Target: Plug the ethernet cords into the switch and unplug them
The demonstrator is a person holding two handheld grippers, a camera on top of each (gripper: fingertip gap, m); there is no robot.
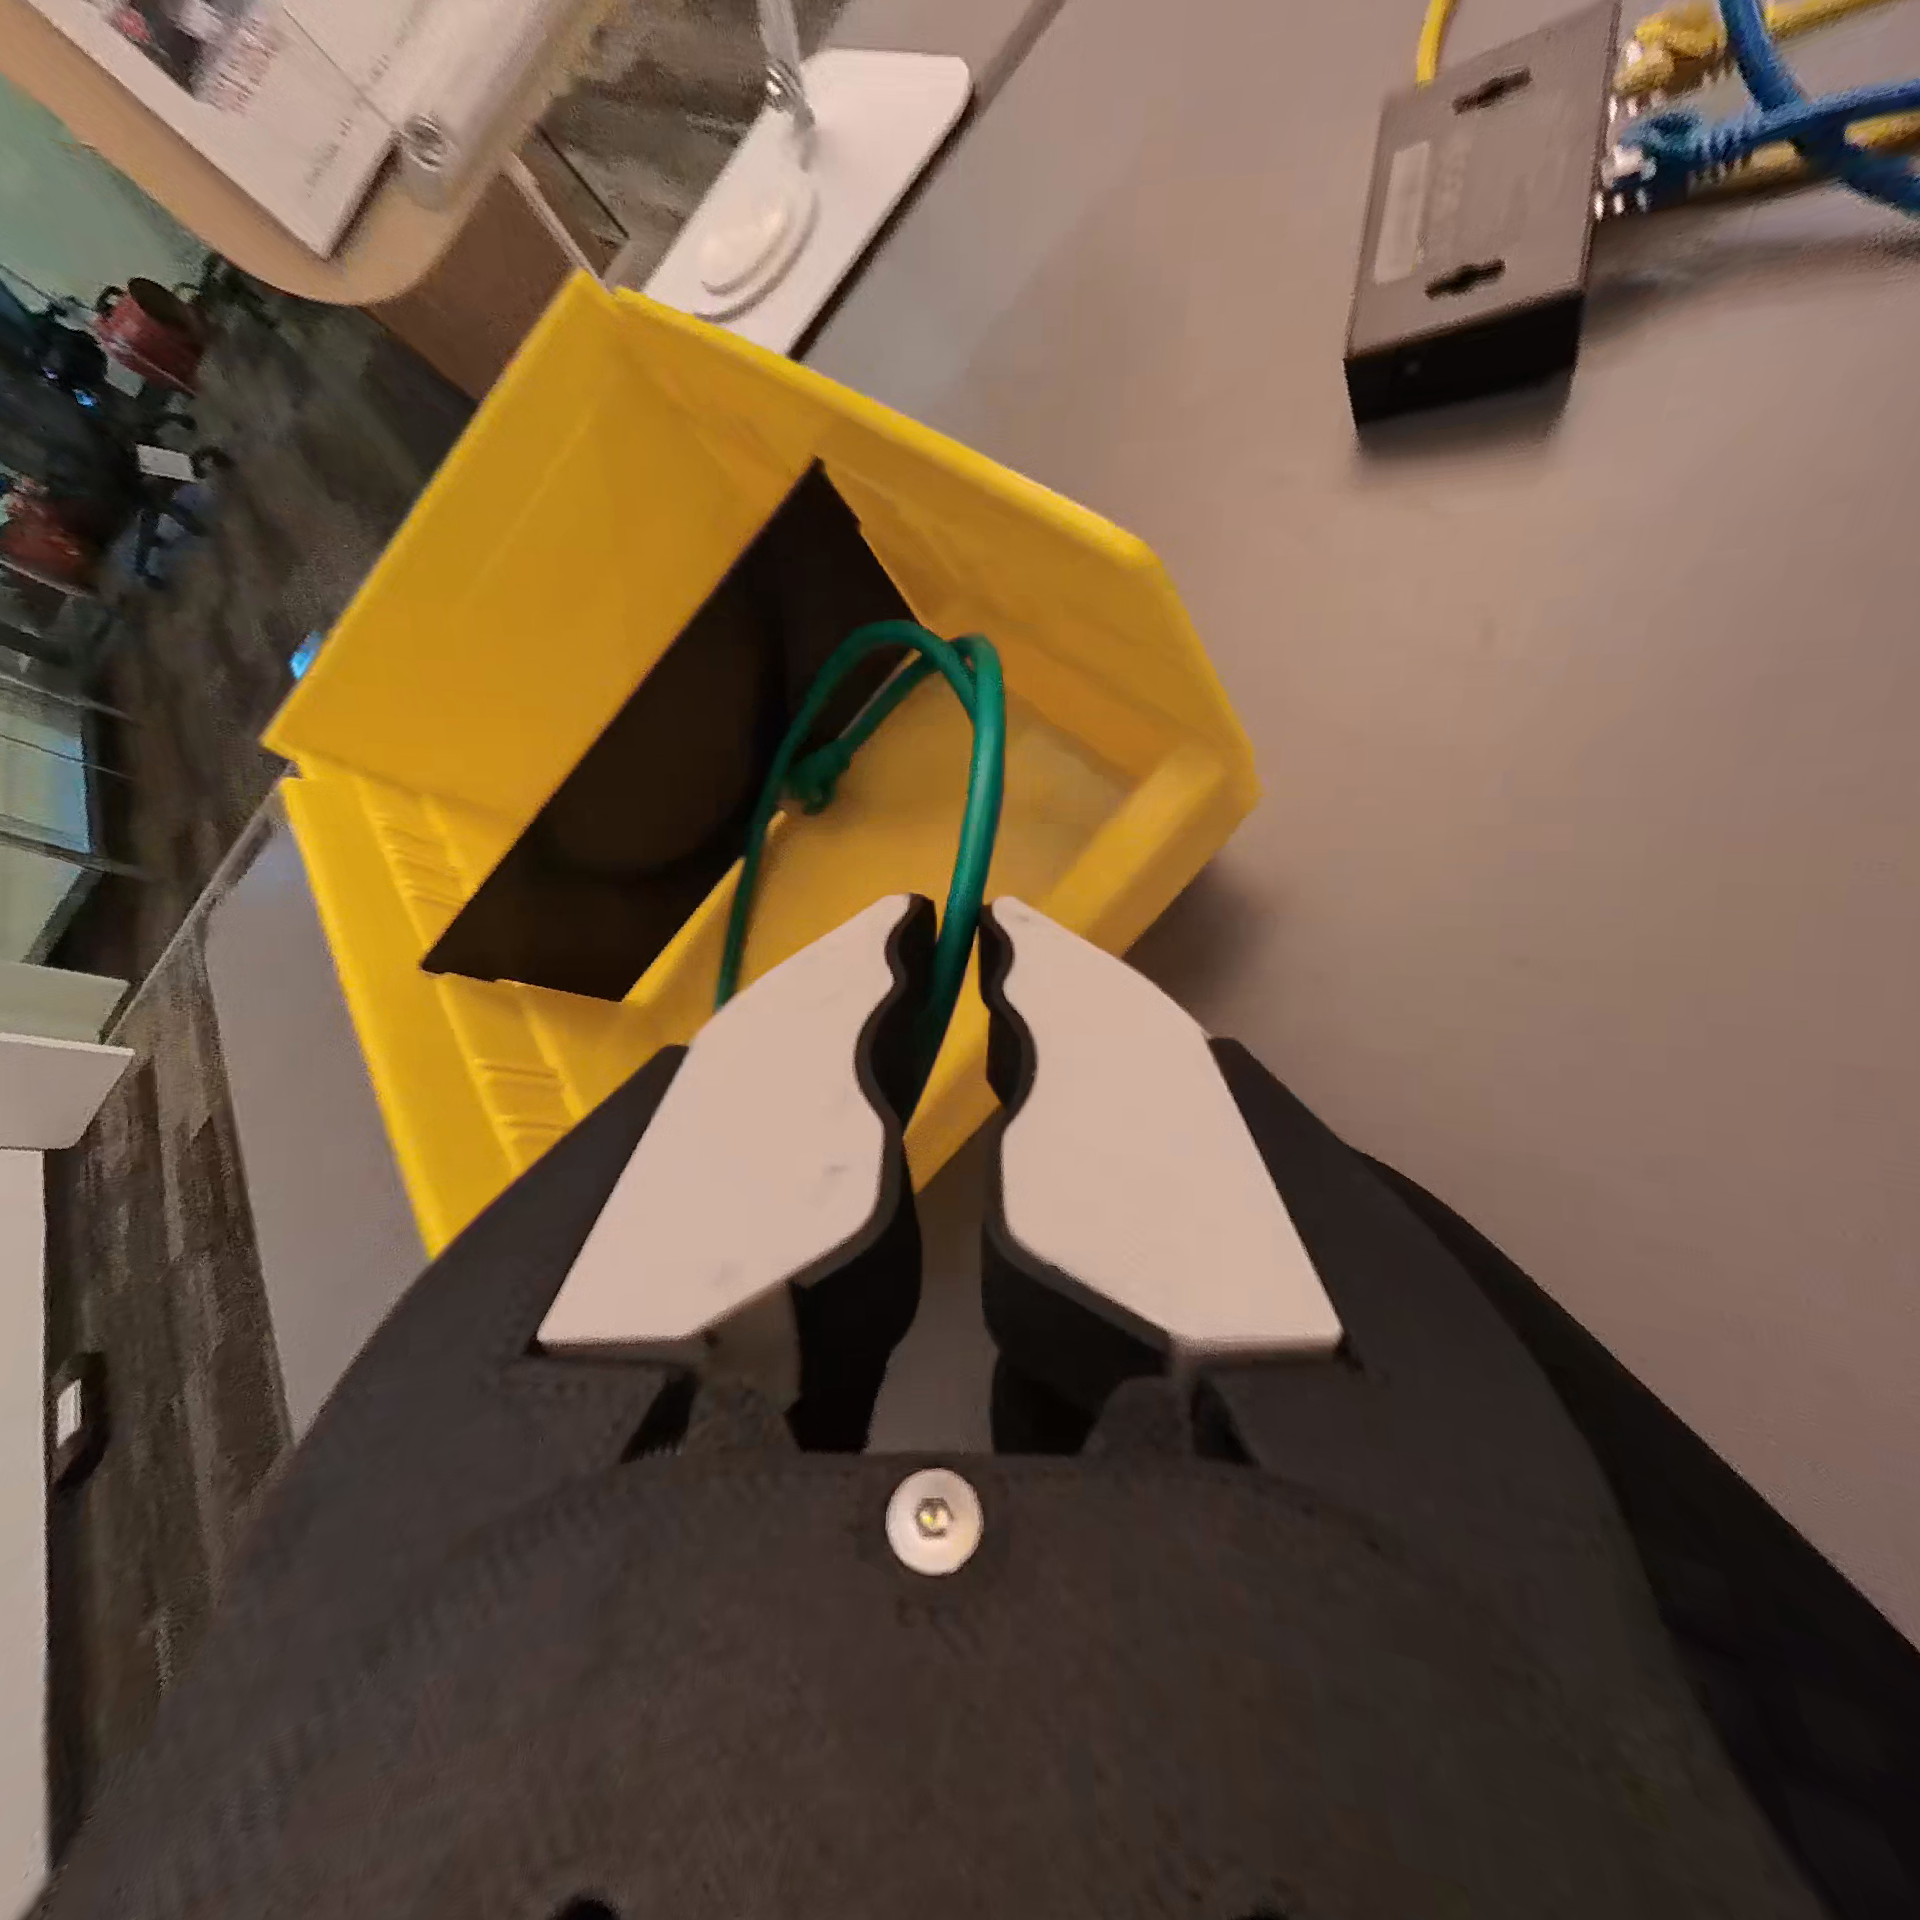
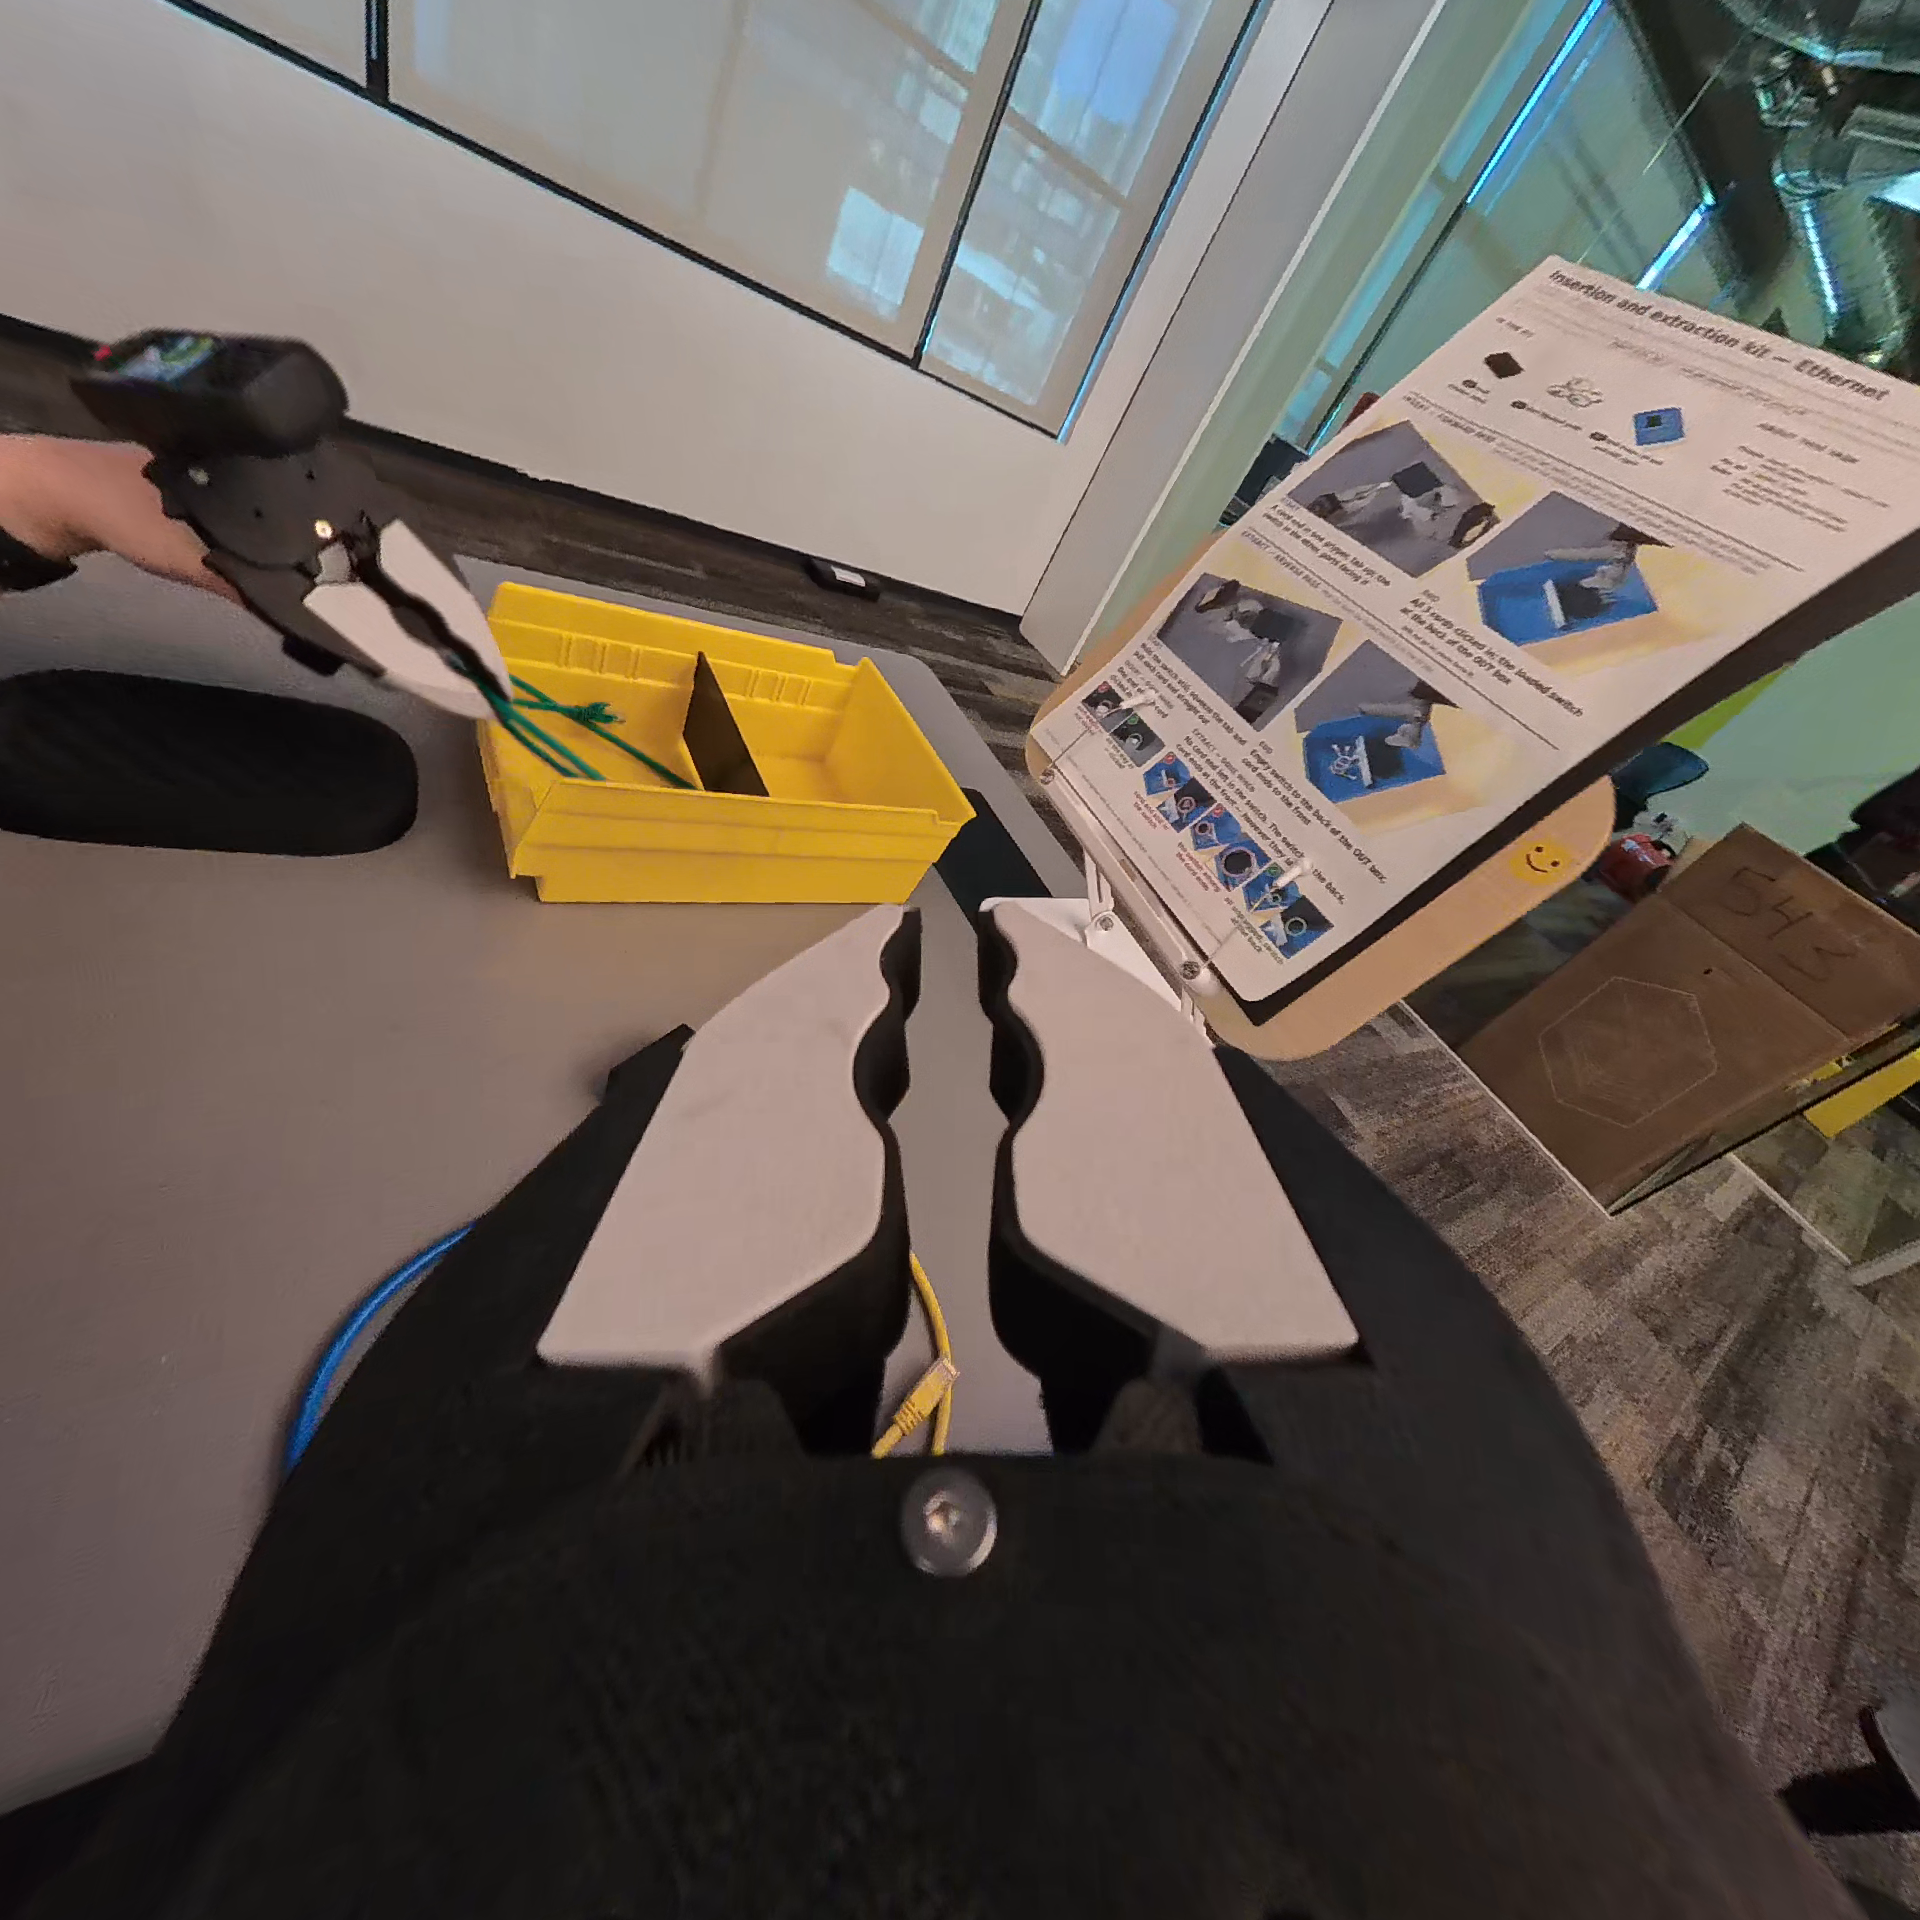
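Left gripper (image 1: pixel 954 914) pinches green cord (image 1: pixel 971 790) over yellow bin (image 1: pixel 1039 582); right gripper (image 2: pixel 951 920) slightly parted, empty (printed instruction sheet (image 2: pixel 1455 644) beside)

A yellow bin (image 2: pixel 727 831) (black divider (image 2: pixel 722 738) inside) beside an instruction board (image 2: pixel 1455 644).

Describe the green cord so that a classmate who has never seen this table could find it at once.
Find the yellow bin on the grey table. The green cord loops up from the compartment on one side of its black divider into the left gripper. The other cords are blue or yellow and lie near the black switch.
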